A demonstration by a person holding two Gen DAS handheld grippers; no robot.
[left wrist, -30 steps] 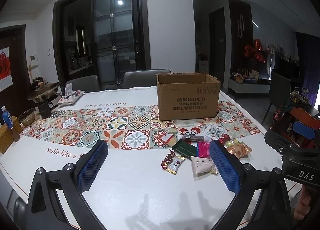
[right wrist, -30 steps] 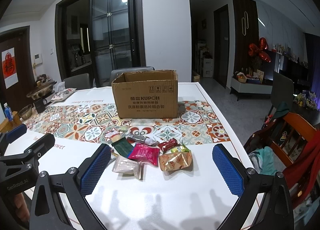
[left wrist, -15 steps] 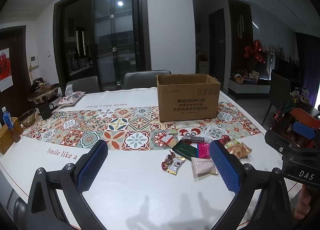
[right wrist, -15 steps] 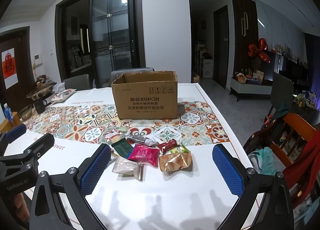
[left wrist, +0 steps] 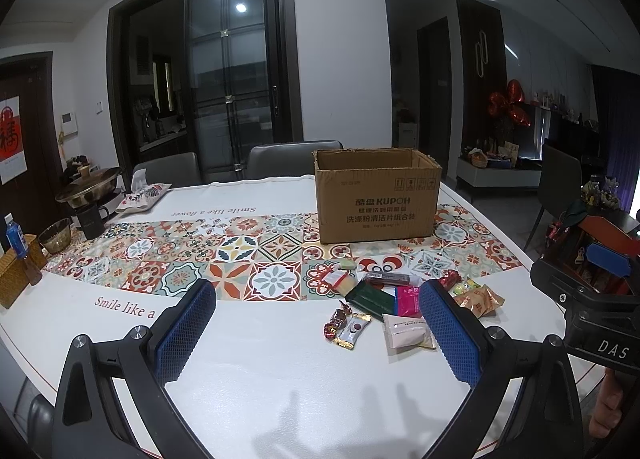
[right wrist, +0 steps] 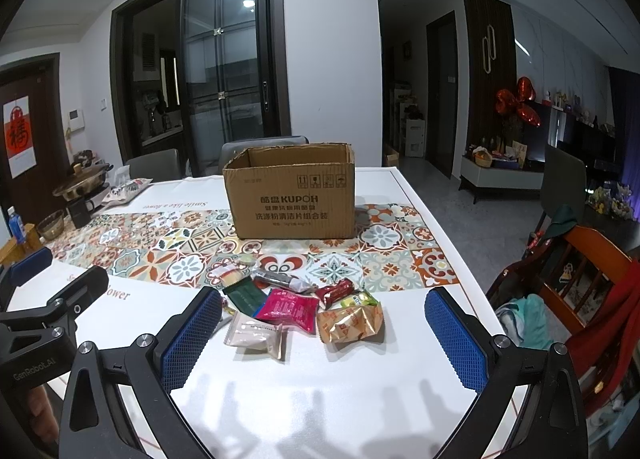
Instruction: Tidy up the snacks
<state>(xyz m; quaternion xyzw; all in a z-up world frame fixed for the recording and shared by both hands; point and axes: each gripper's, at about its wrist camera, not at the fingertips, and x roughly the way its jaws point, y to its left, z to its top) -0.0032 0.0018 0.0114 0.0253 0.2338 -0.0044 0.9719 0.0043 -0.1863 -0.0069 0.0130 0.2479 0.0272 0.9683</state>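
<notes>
Tabletop: mixed wrapped snacks (right wrist: 308,309), clustered.

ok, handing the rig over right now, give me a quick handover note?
Left hand-held gripper: open, empty, above the table, short of the snacks.
Right hand-held gripper: open, empty, facing the pile.
Snack pile: loose on the white table in front of the cardboard box; includes a pink packet, orange bag, beige packet and dark green packet.
Done: nothing visibly packed; the box interior isn't visible.
Left: probably every snack still needs moving into the open-topped box.
</notes>
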